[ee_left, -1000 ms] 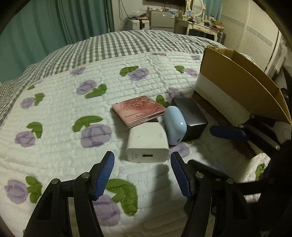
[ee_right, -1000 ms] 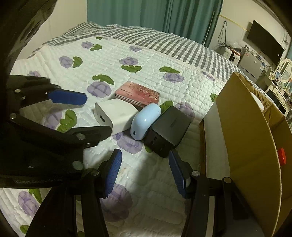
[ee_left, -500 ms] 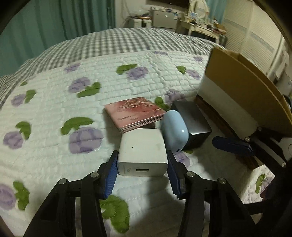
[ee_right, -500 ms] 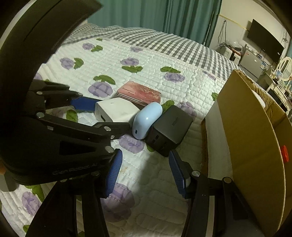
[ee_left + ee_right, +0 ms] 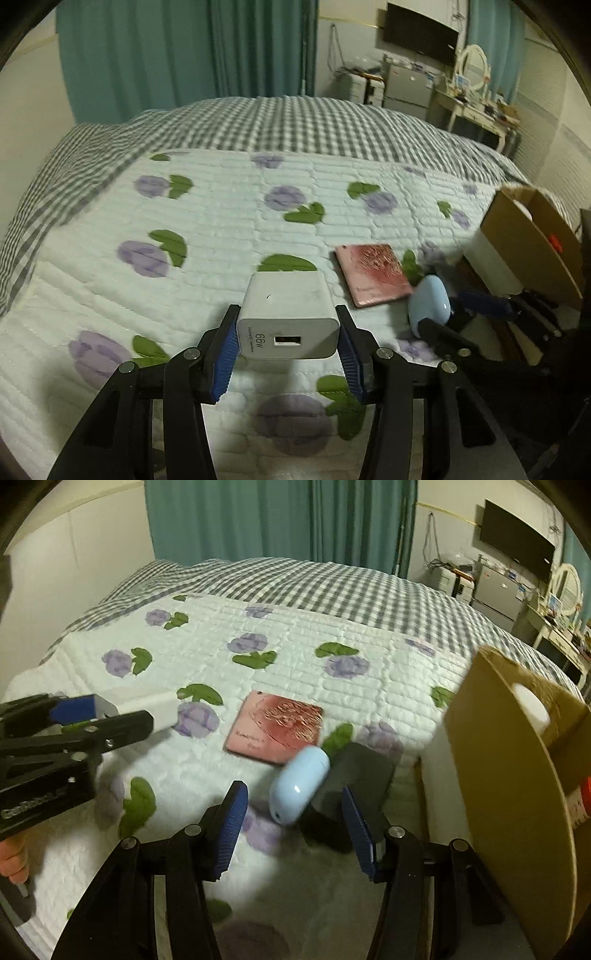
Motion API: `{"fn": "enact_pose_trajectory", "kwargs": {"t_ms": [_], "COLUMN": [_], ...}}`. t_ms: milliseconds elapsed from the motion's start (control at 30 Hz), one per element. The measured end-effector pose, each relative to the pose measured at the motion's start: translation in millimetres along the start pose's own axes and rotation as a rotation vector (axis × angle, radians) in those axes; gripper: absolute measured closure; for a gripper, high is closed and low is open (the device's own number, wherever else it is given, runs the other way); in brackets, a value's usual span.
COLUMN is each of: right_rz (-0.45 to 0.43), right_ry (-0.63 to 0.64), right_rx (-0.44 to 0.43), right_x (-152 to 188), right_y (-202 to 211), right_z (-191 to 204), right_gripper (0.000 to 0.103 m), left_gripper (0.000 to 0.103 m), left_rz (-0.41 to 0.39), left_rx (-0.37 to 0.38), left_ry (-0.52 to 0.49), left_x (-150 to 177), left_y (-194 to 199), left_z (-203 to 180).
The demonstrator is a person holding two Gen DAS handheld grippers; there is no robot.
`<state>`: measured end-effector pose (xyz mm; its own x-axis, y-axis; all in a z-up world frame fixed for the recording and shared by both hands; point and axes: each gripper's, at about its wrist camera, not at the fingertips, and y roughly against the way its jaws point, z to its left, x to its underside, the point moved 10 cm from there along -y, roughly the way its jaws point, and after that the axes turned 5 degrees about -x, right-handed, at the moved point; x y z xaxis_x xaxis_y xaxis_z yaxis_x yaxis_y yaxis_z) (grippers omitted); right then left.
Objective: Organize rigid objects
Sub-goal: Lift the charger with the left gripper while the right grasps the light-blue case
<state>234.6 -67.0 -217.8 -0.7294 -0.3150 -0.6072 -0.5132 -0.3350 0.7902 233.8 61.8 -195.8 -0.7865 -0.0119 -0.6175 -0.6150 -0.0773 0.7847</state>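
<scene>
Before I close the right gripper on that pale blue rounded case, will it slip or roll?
The pale blue case looks glossy and smoothly curved, so flat pads may squeeze it out. It rests tilted against the black box, so it could roll once nudged. It looks rigid. The right gripper is open before it.

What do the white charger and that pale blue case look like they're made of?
White charger: likely matte hard plastic, with crisp moulded edges, printed "66W" and light scuffs. Pale blue case: probably glossy plastic, going by its smooth rounded shell with a highlight.
</scene>
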Motion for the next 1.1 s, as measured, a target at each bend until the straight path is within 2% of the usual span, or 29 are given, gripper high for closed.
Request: {"fn": "enact_pose_trajectory", "kwargs": {"t_ms": [167,233,267,333,600,667,700,867,1033,1067,1100], "right_rz": [0.018,0.049,0.058,0.056,0.071,0.052,0.046,0.044,0.049,0.047,0.042], "right_ry": [0.020,0.015,0.024,0.056,0.044,0.067,0.078,0.075,0.050,0.051,0.056], "right_rx": [-0.020,-0.040,-0.042,0.003,0.064,0.068,0.072,0.037,-0.035,-0.038,-0.027], "right_x": [-12,-11,-9,-7,-10,-11,-13,-13,-4,-2,-1], "right_y": [-17,-25,-28,-32,-43,-38,-35,-23,-18,-16,-15], "right_z": [11,18,21,23,15,18,20,23,18,16,14], "right_gripper": [0.052,0.067,0.068,0.068,0.070,0.081,0.103,0.103,0.102,0.100,0.089], "left_gripper": [0.053,0.053,0.053,0.053,0.053,0.053,0.053,0.053,0.053,0.053,0.053], "left_rz": [0.002,0.001,0.001,0.002,-0.001,-0.003,-0.004,-0.010,-0.007,-0.007,-0.007], "left_rx": [-0.002,0.001,0.002,0.002,-0.009,-0.011,-0.012,-0.010,-0.002,-0.001,0.002], "left_ry": [0.020,0.022,0.022,0.025,0.038,0.041,0.046,0.056,0.066,0.065,0.065], "left_x": [-1,-2,-2,-1,-1,0,1,3,4,4,5], "left_y": [1,1,1,0,2,2,3,9,10,10,10], "left_z": [7,7,7,8,12,14,14,16,17,17,17]}}
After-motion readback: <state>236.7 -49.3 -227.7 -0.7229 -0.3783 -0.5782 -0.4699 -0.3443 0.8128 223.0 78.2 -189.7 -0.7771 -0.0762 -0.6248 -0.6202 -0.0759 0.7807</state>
